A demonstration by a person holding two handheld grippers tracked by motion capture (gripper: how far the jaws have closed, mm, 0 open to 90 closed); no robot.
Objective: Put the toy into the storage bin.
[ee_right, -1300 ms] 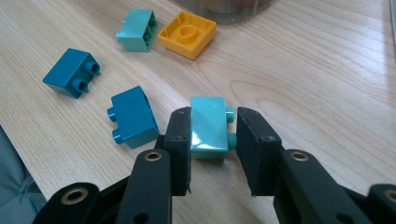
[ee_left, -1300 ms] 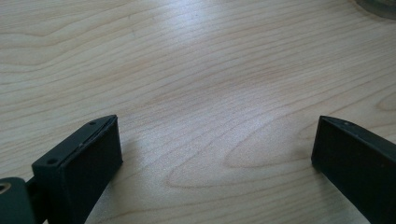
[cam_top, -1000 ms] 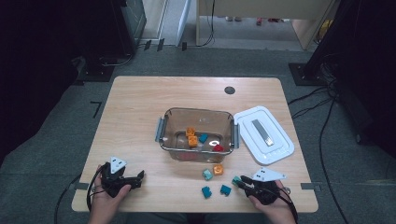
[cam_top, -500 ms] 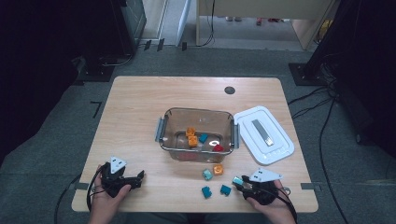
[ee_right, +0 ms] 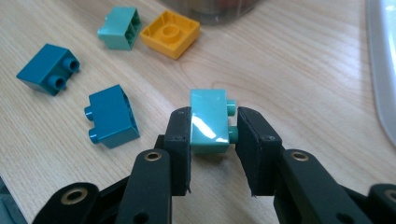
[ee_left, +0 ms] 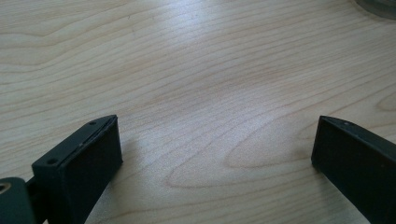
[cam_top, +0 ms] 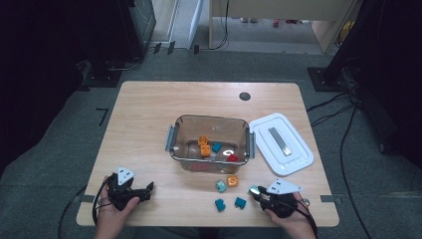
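1. The right hand-held gripper (ee_right: 213,128) sits low over the table (cam_top: 144,124) near its front right edge, grasping a light teal brick (ee_right: 208,122) between its two black jaws.
2. One jaw presses the brick's smooth side and the other its studded side, the studs pointing toward that jaw; the jaws have just been closing further on the brick.
3. In the high view the same brick (cam_top: 254,189) shows at the tip of the right hand-held gripper (cam_top: 260,193), just in front of the person's right hand (cam_top: 288,216).
4. Two dark teal bricks (ee_right: 112,115) (ee_right: 45,68) lie loose on the table beside the held brick, apart from each other.
5. Farther off, another light teal brick (ee_right: 120,27) lies just beside an orange brick (ee_right: 170,33), both close to the clear container (cam_top: 179,130).
6. The container holds orange, teal and red bricks; its white lid (cam_top: 281,144) lies on the table just beside it.
7. The left hand-held gripper (ee_left: 212,144) rests near the front left edge, its jaws spread wide over bare wood, grasping nothing.
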